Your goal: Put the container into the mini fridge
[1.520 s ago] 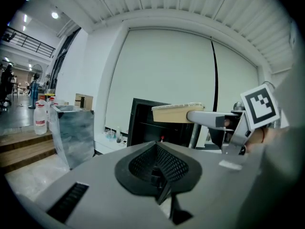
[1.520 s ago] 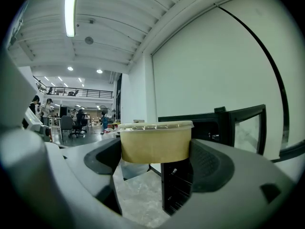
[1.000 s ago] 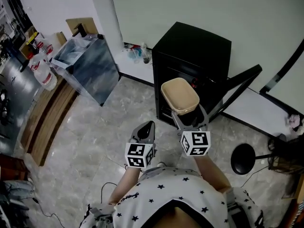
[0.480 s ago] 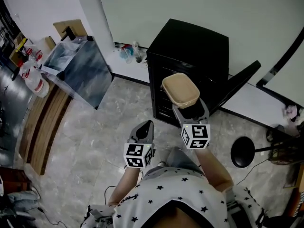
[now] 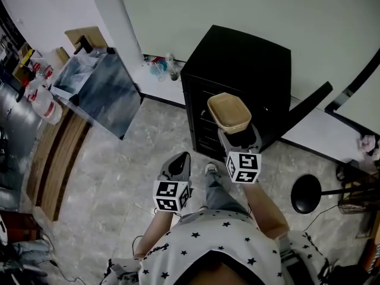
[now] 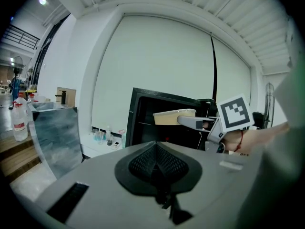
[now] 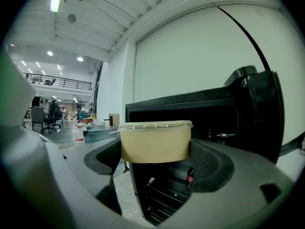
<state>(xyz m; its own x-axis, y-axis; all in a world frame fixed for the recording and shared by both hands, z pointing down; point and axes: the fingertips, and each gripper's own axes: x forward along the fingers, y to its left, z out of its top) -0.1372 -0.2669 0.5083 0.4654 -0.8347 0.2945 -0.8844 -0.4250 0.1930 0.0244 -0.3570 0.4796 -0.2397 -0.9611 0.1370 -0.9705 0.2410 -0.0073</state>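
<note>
A tan lidded container (image 5: 227, 112) (image 7: 155, 140) (image 6: 174, 117) is held level in my right gripper (image 5: 236, 136) (image 7: 156, 157), whose jaws press on its two sides. It hangs right in front of the open black mini fridge (image 5: 237, 82) (image 7: 190, 109) (image 6: 143, 118), at the mouth of its dark inside. The fridge door (image 5: 303, 108) (image 7: 259, 113) stands swung out to the right. A small bottle with a red label (image 7: 190, 178) shows inside the fridge. My left gripper (image 5: 180, 166) (image 6: 157, 163) hangs lower and to the left of the fridge, its jaws closed together with nothing in them.
A grey-blue bin (image 5: 101, 85) stands left of the fridge, with small bottles (image 5: 163, 67) on the white ledge between them. A wooden shelf with jugs (image 5: 41, 100) runs along the far left. A black round stool base (image 5: 306, 193) sits on the floor at right.
My right gripper has carried the container forward, closer to the fridge opening. The left gripper has hardly moved.
</note>
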